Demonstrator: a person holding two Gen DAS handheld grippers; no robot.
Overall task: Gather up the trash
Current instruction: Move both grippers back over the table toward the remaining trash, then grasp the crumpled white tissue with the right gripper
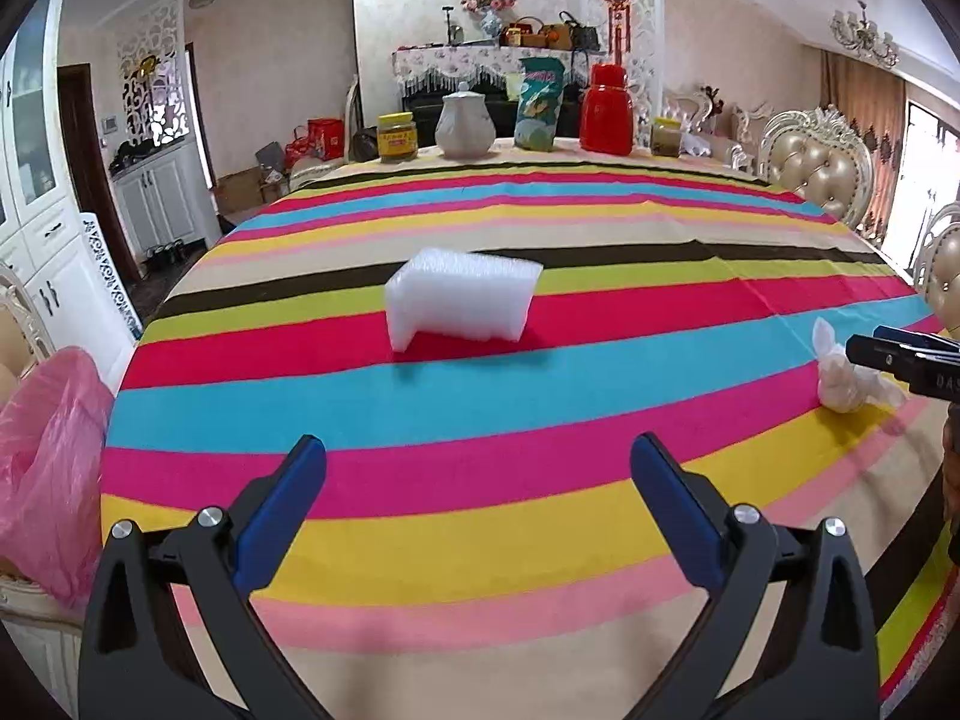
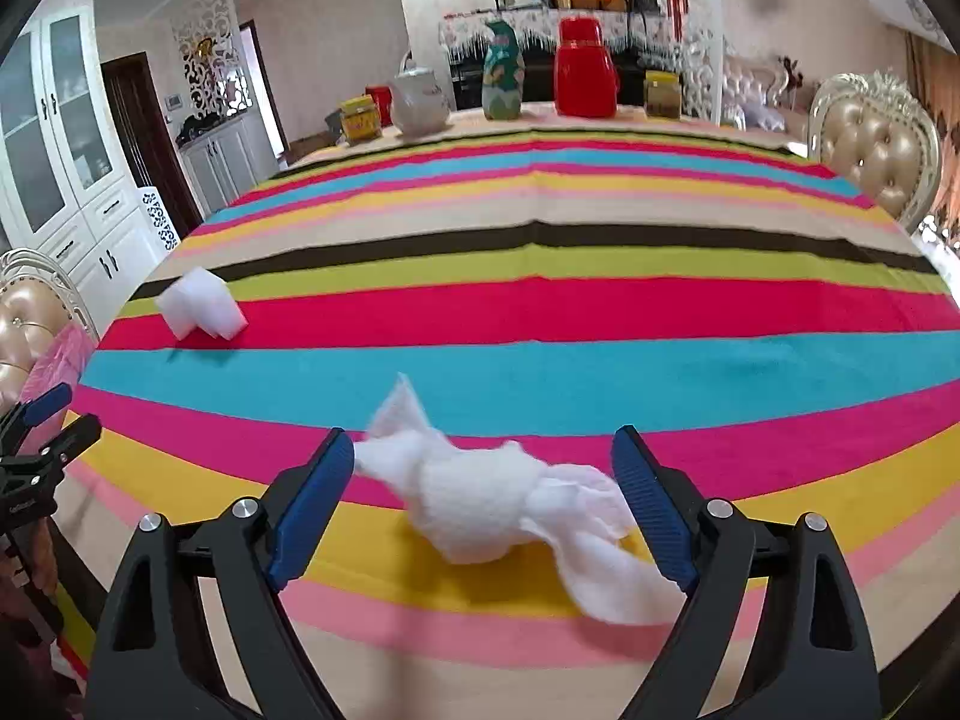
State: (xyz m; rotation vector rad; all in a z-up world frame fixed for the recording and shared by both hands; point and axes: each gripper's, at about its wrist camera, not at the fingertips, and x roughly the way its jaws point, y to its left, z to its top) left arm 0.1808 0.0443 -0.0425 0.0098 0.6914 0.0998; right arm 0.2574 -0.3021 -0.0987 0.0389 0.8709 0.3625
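Observation:
A white foam block [image 1: 462, 303] lies on the striped tablecloth [image 1: 480, 408], ahead of my left gripper [image 1: 477, 474], which is open and empty. The block also shows at the left of the right wrist view [image 2: 201, 303]. A crumpled white tissue [image 2: 486, 498] lies on the cloth between the open fingers of my right gripper [image 2: 480, 468], apart from both pads. In the left wrist view the tissue [image 1: 846, 372] and the right gripper [image 1: 888, 354] appear at the right edge. A pink plastic bag [image 1: 48, 468] hangs off the table's left edge.
At the table's far edge stand a yellow-lidded jar [image 1: 396, 137], a white ceramic pot [image 1: 465, 123], a green packet [image 1: 540, 105], a red flask [image 1: 607, 108] and another jar [image 1: 666, 137]. Padded chairs [image 1: 822, 162] stand at the right side.

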